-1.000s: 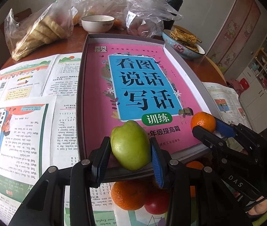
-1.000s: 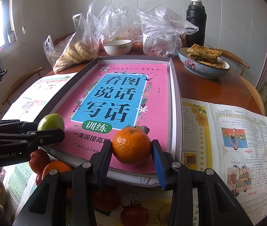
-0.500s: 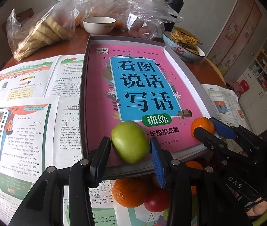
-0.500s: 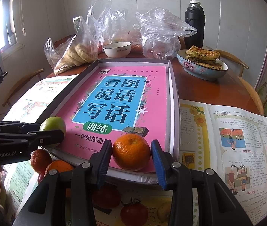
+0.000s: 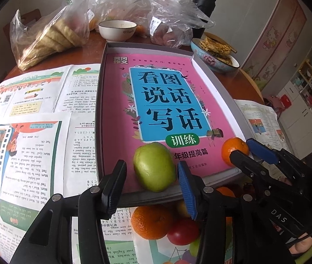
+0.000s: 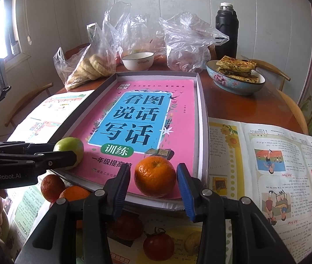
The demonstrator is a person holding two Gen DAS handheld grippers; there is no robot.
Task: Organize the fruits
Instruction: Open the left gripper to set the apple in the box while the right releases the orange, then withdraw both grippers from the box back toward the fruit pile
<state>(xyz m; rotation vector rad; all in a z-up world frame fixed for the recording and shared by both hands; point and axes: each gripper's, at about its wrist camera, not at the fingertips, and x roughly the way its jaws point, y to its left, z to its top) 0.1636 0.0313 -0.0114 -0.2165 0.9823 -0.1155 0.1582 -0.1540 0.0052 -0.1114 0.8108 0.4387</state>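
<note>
Since a second ago both fruits have come down onto the pink book inside the tray point(image 5: 100, 110), and the jaws have spread. The left gripper point(image 5: 151, 182) stands released around the apple point(image 5: 153, 167) at the near edge; the right gripper point(image 6: 153, 182) likewise around the orange point(image 6: 155, 176) by the near right corner, probably starting a row.
</note>
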